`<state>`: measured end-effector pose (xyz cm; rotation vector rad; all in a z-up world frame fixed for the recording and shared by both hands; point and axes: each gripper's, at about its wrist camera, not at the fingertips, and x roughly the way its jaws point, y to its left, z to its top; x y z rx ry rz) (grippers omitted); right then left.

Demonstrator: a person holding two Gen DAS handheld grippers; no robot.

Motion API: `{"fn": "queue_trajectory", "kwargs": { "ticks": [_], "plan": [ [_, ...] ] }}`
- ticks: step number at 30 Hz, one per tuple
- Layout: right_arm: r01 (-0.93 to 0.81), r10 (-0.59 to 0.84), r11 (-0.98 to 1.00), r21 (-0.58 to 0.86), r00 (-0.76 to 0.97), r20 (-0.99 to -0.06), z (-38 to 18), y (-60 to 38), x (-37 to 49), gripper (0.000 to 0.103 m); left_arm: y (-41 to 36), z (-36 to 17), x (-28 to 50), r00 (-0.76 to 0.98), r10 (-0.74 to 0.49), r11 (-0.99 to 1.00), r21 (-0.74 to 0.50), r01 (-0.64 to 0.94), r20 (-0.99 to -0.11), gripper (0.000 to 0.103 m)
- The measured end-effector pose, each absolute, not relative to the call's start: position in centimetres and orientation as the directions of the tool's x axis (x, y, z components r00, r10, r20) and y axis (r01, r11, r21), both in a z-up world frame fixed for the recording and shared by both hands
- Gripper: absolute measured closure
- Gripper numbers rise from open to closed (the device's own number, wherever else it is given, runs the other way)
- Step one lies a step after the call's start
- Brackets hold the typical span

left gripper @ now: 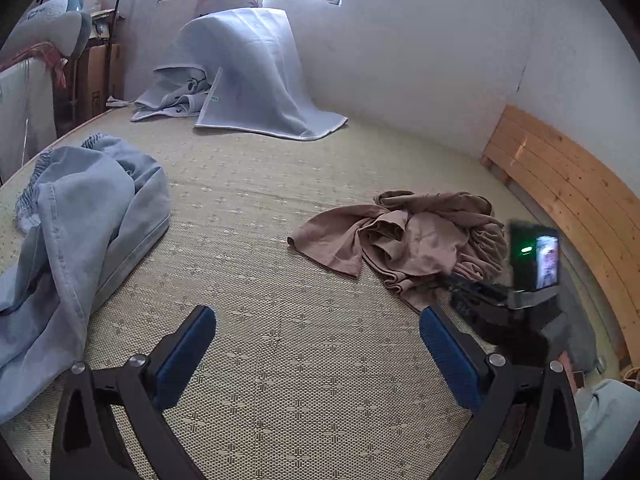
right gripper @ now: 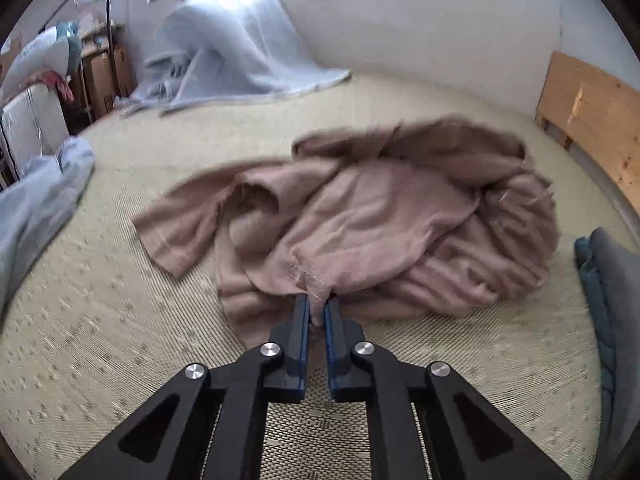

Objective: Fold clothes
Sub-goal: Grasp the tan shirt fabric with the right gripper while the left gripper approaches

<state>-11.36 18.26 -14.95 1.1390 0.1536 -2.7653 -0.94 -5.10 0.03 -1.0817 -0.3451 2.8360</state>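
Note:
A crumpled brown garment (right gripper: 380, 216) lies on the woven bed mat (right gripper: 100, 340). My right gripper (right gripper: 317, 306) is shut on a stitched hem of the brown garment at its near edge. In the left wrist view the same garment (left gripper: 404, 240) lies to the right, ahead of my left gripper (left gripper: 316, 320), which is open and empty above the bare mat (left gripper: 300, 380). The right gripper's body (left gripper: 520, 280) shows blurred at the garment's right side. Light blue jeans (left gripper: 72, 232) lie bunched at the left.
A pale blue blanket (left gripper: 248, 68) is draped over something at the back by the wall. A wooden headboard (left gripper: 568, 192) runs along the right. A grey-teal cloth (right gripper: 612, 300) lies at the right edge. Shelves and a white rack (left gripper: 24, 100) stand left.

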Motion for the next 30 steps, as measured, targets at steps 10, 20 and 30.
{"fn": "queue_trajectory", "kwargs": {
  "ticks": [10,20,30],
  "plan": [
    [0.17,-0.138,-0.985,-0.001,-0.803,-0.579,-7.0,19.1,-7.9,0.099,-3.7,0.9,-0.8,-0.759,0.228,-0.96,-0.272,-0.069,-0.61,0.0],
    [0.253,-0.232,-0.967,0.032,-0.818,-0.526,-2.9,18.3,-2.5,0.099,0.1,2.2,0.2,-0.763,0.376,-0.922,-0.294,-0.251,-0.526,0.002],
    [0.424,-0.348,-0.905,-0.034,-0.783,-0.515,0.1,15.4,3.6,0.098,2.9,4.0,2.0,-0.764,0.508,-0.861,-0.272,-0.43,-0.399,0.011]
  ]
}}
